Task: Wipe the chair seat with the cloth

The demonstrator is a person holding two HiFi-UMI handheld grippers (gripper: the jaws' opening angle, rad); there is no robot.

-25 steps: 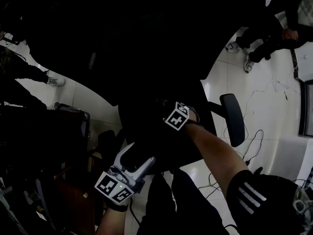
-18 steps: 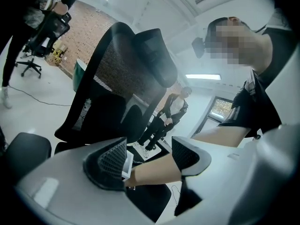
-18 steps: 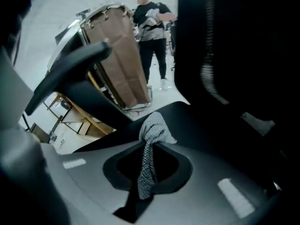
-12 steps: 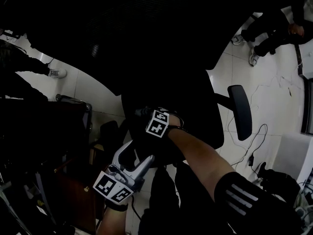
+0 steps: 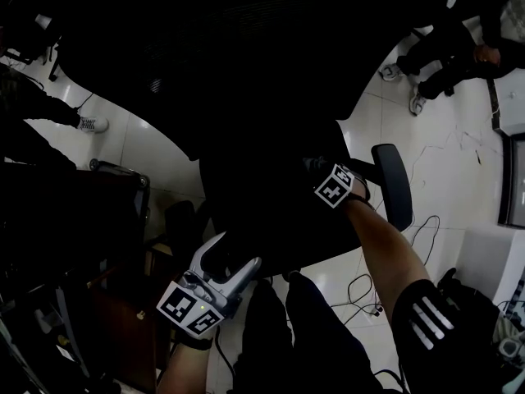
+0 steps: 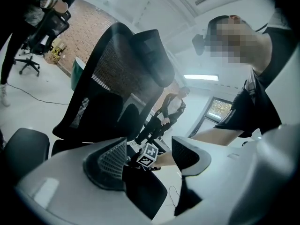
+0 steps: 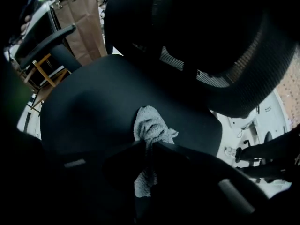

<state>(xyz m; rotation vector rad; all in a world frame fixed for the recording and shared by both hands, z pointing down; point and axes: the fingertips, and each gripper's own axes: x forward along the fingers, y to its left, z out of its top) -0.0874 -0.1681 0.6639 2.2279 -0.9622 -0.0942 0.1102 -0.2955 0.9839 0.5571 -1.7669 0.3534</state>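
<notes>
A black office chair seat fills the middle of the head view, with its mesh backrest behind. My right gripper is shut on a grey cloth, which is pressed onto the seat. In the head view its marker cube sits over the seat's right side, and the cloth is lost in the dark. My left gripper stands open at the seat's front left edge, with nothing between its fingers.
A black armrest juts out right of the seat. Cables trail over the white floor. People's shoes are at the back right. Dark wooden furniture stands at left. A person stands beyond the chair.
My right gripper with the cloth swept left over the seat, then back to the seat's right side. The left gripper stayed at the front edge.
</notes>
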